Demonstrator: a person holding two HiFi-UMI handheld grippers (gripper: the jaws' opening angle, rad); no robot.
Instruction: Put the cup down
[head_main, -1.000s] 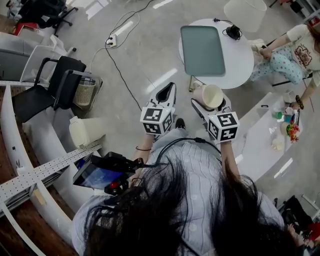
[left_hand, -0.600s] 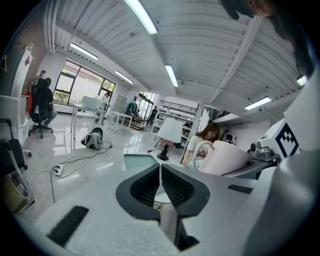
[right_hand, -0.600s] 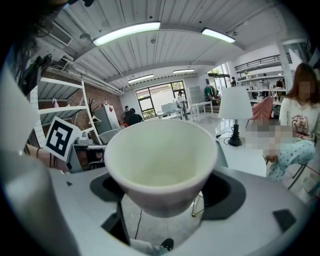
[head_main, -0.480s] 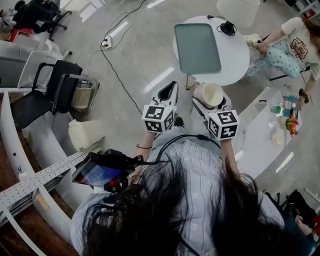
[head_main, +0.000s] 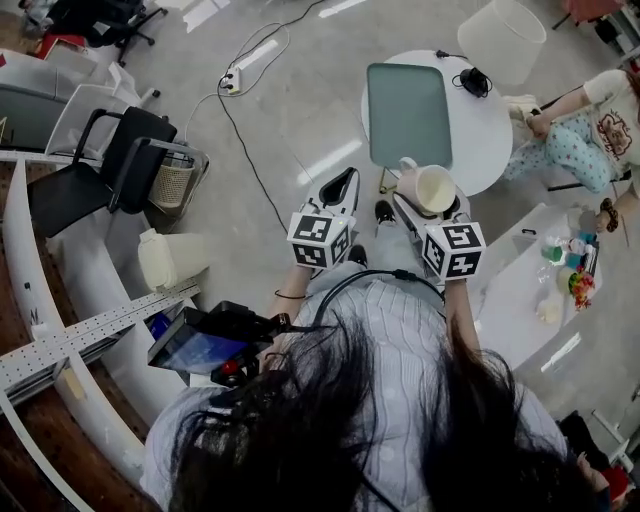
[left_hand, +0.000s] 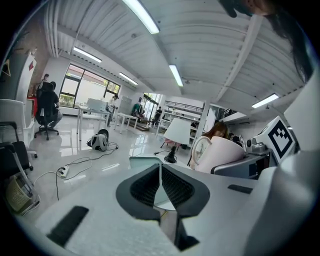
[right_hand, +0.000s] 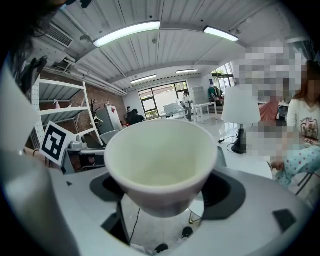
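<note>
Right gripper view: our right gripper (right_hand: 162, 195) clamps the cream ceramic cup (right_hand: 160, 160) between its fingers (right_hand: 227, 192); our left gripper (left_hand: 160, 187) has its fingers pressed together.

Probably an office: desks (left_hand: 95, 111), swivel chairs (left_hand: 46, 114), strip lights (left_hand: 175, 75).

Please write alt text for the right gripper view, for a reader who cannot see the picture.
A cream cup, its inside empty, is clamped between the jaws of the right gripper, its open mouth facing the camera. Behind it a white lamp stands on a white table, and a person sits at the right edge.
</note>
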